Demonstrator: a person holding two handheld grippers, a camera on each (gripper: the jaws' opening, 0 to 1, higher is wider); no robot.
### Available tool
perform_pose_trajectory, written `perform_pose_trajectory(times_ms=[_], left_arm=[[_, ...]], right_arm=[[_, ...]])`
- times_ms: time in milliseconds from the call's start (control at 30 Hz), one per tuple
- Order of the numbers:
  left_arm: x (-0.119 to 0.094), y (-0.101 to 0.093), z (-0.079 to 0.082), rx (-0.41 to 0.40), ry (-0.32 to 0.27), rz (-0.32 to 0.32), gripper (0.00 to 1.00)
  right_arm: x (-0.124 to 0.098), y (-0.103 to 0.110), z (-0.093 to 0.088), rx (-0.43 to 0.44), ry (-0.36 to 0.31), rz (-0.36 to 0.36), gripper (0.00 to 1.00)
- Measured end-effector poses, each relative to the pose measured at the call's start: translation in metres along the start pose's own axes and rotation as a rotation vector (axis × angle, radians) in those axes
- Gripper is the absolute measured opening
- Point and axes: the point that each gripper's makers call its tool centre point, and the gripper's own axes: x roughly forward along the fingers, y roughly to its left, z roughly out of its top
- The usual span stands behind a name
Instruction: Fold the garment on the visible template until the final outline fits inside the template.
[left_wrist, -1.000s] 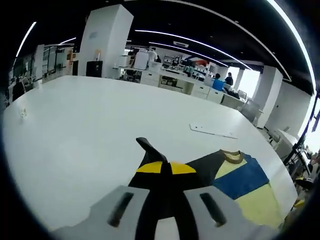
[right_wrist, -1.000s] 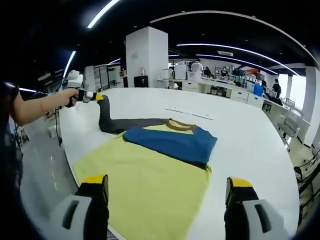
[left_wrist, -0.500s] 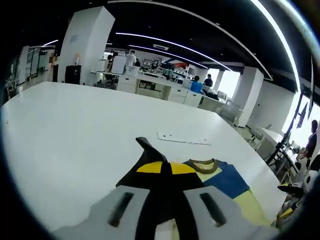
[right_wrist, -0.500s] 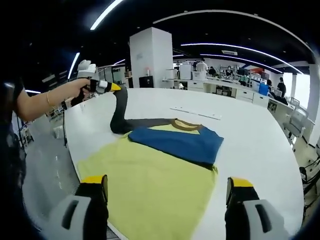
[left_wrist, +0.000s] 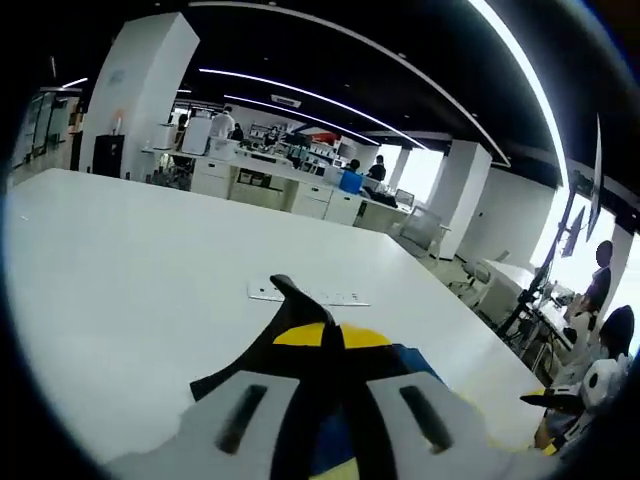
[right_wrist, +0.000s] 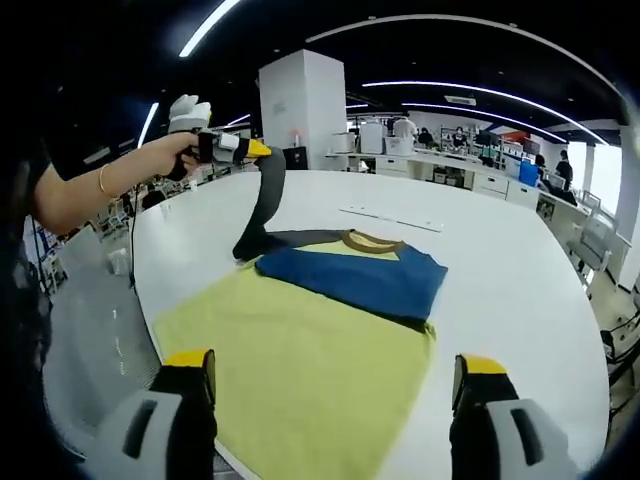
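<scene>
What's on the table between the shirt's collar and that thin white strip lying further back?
Nothing: in the right gripper view the stretch from the shirt's collar to the white strip is bare white table.

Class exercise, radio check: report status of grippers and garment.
Left gripper shut on dark sleeve, lifted. Right gripper open above yellow garment. White strip beyond the collar.

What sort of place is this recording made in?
Probably an open-plan lab or office: a large white table holding the garment, rows of desks with equipment behind, white pillars, and long ceiling light strips.
</scene>
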Motion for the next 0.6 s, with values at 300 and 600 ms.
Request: perform_pose_trajectory(times_ms=[300,600], left_arm=[[0.023,-0.051,-0.007,-0.007,0.001,-0.112,0.0],[0.043,-0.087,-0.026,-0.027,0.01,-0.197,0.0]], right_arm=[[0.001,-0.005,-0.004,0.003,0.011,-0.01,0.99],[-0.001,-0.01,-0.012,0.021,0.026,-0.019,0.99]])
